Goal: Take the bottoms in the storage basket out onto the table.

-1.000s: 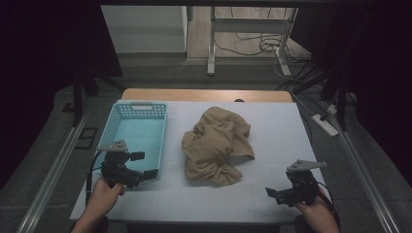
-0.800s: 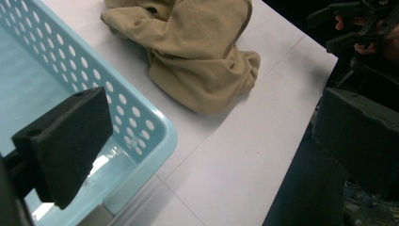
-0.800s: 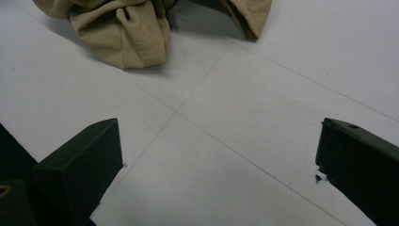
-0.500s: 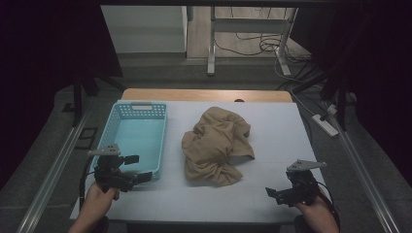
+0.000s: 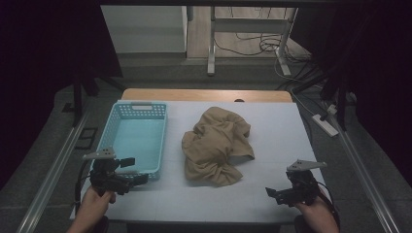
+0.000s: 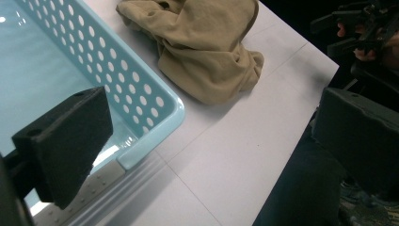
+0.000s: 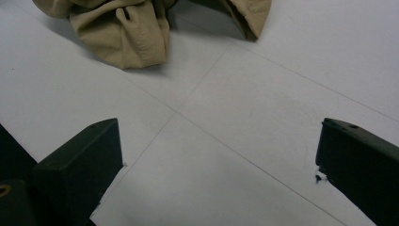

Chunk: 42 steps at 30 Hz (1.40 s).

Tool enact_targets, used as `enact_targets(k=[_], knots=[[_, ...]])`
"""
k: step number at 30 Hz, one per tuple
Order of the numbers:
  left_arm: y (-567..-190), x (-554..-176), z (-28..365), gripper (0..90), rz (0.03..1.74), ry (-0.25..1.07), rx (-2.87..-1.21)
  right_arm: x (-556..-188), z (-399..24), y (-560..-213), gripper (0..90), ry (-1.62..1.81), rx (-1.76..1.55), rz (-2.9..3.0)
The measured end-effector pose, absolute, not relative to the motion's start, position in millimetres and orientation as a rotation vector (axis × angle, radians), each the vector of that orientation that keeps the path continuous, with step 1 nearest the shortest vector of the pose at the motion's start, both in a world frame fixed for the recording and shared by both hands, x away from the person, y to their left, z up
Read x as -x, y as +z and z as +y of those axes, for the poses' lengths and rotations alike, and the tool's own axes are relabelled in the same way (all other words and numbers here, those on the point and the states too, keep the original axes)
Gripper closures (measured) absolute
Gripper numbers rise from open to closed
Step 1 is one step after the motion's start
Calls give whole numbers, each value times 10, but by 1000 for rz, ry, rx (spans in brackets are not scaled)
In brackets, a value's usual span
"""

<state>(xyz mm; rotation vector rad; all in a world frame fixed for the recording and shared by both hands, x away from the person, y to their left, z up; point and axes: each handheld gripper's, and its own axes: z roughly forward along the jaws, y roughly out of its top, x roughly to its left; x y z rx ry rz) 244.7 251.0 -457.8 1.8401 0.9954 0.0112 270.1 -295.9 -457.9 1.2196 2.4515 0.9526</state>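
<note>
A crumpled tan cloth [image 5: 216, 145] lies in the middle of the white table [image 5: 277, 126]. Left of it stands an empty light blue basket [image 5: 161, 141]. My left gripper [image 5: 134, 171] hovers open at the basket's near right corner, nothing between its jaws. In the left gripper view the left gripper [image 6: 211, 141] straddles the basket corner [image 6: 171, 110], with the cloth [image 6: 207, 52] beyond. My right gripper [image 5: 275, 194] is open over the table's near right part. In the right gripper view, the right gripper [image 7: 221, 165] spans bare tabletop and the cloth [image 7: 127, 28] lies ahead.
The table's front edge runs just under both hands. Metal rails [image 5: 53, 170] line both sides of the table. Desk legs and cables [image 5: 252, 46] sit on the floor behind. The right hand's gripper [image 6: 362, 28] shows far off in the left gripper view.
My left gripper has drawn back a little toward the near left, beside the basket's near edge. The right gripper and the cloth have stayed put.
</note>
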Motion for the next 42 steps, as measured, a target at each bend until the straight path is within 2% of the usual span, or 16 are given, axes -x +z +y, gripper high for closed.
enact_targets(k=[42], knots=[[-4797,-2126,2891,0,1115,37,-1815,-2696,-2956,-4577,11,946,-1213,2447]])
